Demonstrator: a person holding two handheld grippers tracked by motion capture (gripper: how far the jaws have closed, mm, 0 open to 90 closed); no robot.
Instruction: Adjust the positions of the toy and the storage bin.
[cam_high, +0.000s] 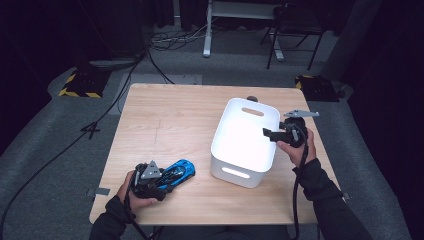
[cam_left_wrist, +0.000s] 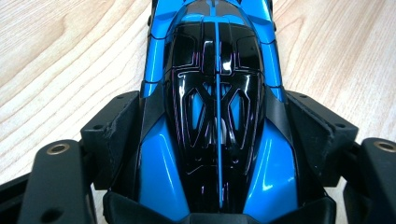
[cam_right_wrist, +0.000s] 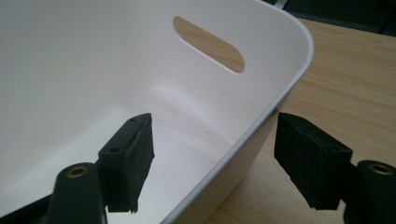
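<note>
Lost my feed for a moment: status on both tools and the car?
Left tool shut on the car, car on the table. Right tool open, straddling the bin wall. Bin looks empty. Nothing between car and bin.

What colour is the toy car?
The toy car is bright blue with a glossy black top and a thin blue stripe down the middle. The left gripper view shows it best.

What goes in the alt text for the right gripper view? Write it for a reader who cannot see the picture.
The right gripper straddles the rim of a white plastic bin, one of its black fingers inside the bin and the other outside over the wooden table, open and not touching the wall. A slot handle is cut through the bin's far wall.
</note>
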